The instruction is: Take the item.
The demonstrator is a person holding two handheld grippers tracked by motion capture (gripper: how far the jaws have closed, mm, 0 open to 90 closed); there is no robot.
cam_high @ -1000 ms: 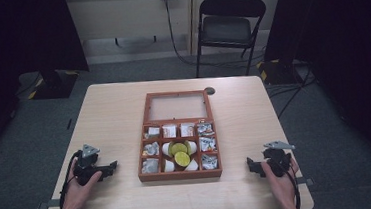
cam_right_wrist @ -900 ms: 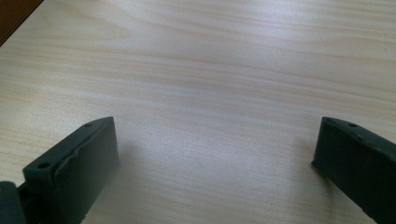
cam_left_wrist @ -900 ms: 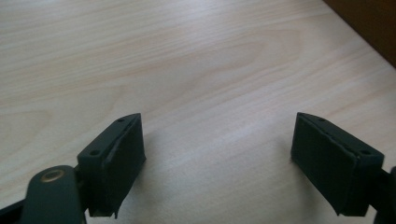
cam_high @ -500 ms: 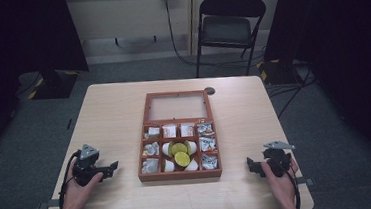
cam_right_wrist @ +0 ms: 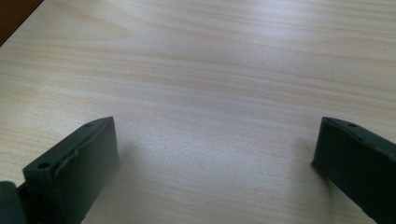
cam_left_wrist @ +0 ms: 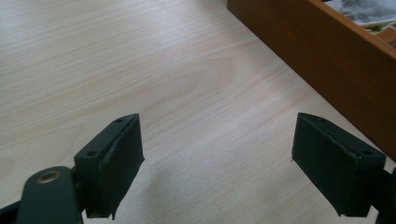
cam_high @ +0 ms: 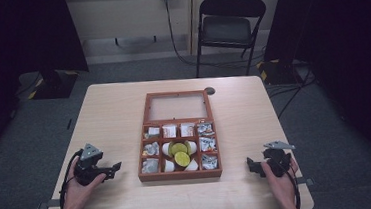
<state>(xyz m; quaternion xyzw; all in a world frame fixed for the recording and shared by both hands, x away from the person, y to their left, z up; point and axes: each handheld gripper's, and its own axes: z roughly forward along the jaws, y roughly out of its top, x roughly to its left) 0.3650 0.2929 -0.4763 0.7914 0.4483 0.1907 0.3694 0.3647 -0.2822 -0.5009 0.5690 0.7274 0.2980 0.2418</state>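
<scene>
Wooden box (cam_high: 180, 174) — claws (cam_high: 112, 169) apart.

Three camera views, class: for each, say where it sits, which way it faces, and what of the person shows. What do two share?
High view: above the near table edge, looking forward and down; forearms, left gripper, right gripper.
Left gripper view: on that gripper, facing the brown wooden compartment box; open jaws.
Right gripper view: on that gripper, facing the pale wooden table; open jaws.
Shared: high and left views show the box.

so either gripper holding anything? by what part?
Nothing held. Left gripper and right gripper are both open over bare table, beside the wooden box.
</scene>
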